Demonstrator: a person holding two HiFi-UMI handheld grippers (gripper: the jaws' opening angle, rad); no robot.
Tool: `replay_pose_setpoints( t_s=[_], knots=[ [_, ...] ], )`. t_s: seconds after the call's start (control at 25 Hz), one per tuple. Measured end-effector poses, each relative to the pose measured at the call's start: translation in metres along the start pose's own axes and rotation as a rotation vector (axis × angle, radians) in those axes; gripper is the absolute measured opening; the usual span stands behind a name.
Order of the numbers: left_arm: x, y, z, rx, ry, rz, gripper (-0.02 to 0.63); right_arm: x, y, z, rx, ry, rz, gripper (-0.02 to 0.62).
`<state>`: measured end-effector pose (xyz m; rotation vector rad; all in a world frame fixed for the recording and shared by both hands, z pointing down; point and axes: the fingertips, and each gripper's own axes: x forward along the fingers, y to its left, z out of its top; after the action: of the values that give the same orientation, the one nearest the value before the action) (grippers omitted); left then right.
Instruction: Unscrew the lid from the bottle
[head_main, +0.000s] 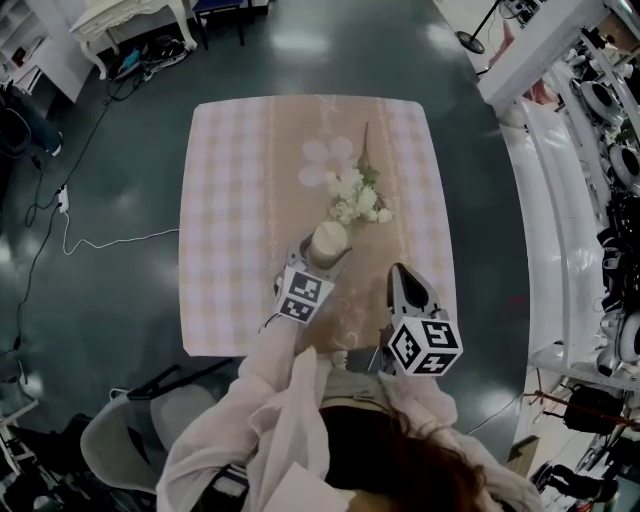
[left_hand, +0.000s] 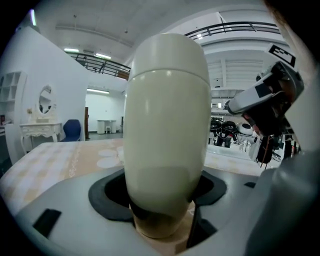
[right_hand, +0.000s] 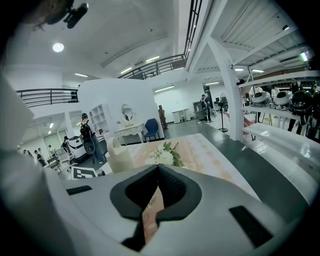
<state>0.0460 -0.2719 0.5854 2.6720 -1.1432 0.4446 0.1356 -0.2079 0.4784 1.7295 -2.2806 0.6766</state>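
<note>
While I am clamping my left gripper (head_main: 318, 266) around the lower body of the bottle (left_hand: 167, 130), I am holding my right gripper (right_hand: 158, 172) off to its right, jaws pressed together with nothing between them. The bottle is standing upright on the table (head_main: 225, 200), toward my side of the cloth, and its pale skin is looking smooth and glossy, so I am judging it hard, fairly light and likely to slip or spin under the pads. I am thinking a firm, low grip is what is stopping the body from turning. The lid (left_hand: 169, 52) is sitting on top as a rounded dome, meeting the body at a thin seam. The dome is offering little to bite on, so I am reckoning the best hold is on its straighter sides just above that seam, after opening the right jaws wide. Beyond the bottle, a sprig of white flowers (head_main: 358, 198) is lying on the cloth, near but apart.
</note>
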Motion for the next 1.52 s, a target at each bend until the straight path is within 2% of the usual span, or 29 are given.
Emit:
replay_pose_setpoints(
  t_s=[0.04,0.28,0.44,0.64,0.8,1.12,1.52],
  knots=[
    [0.001,0.000,0.000,0.007,-0.008,0.002,0.316,0.001,-0.001,-0.001,0.000,0.002,-0.003,0.012],
    [0.001,0.001,0.002,0.021,-0.024,0.008,0.316,0.004,0.000,-0.002,-0.007,0.012,0.008,0.012],
    [0.001,0.001,-0.001,0.013,0.008,-0.008,0.316,0.006,0.002,-0.003,-0.009,0.013,0.022,0.012],
    [-0.005,-0.005,0.000,-0.038,0.052,-0.058,0.316,0.005,0.007,-0.001,-0.007,0.004,0.055,0.012],
    [-0.015,-0.017,0.007,-0.018,0.075,-0.079,0.316,0.001,0.012,0.002,0.004,-0.008,0.089,0.012],
    [-0.048,-0.039,0.023,-0.082,0.117,-0.149,0.316,-0.007,0.033,0.016,-0.082,-0.048,0.250,0.012],
    [-0.099,-0.059,0.040,-0.032,0.216,-0.130,0.317,-0.032,0.074,0.033,-0.164,-0.085,0.491,0.012]
  ],
)
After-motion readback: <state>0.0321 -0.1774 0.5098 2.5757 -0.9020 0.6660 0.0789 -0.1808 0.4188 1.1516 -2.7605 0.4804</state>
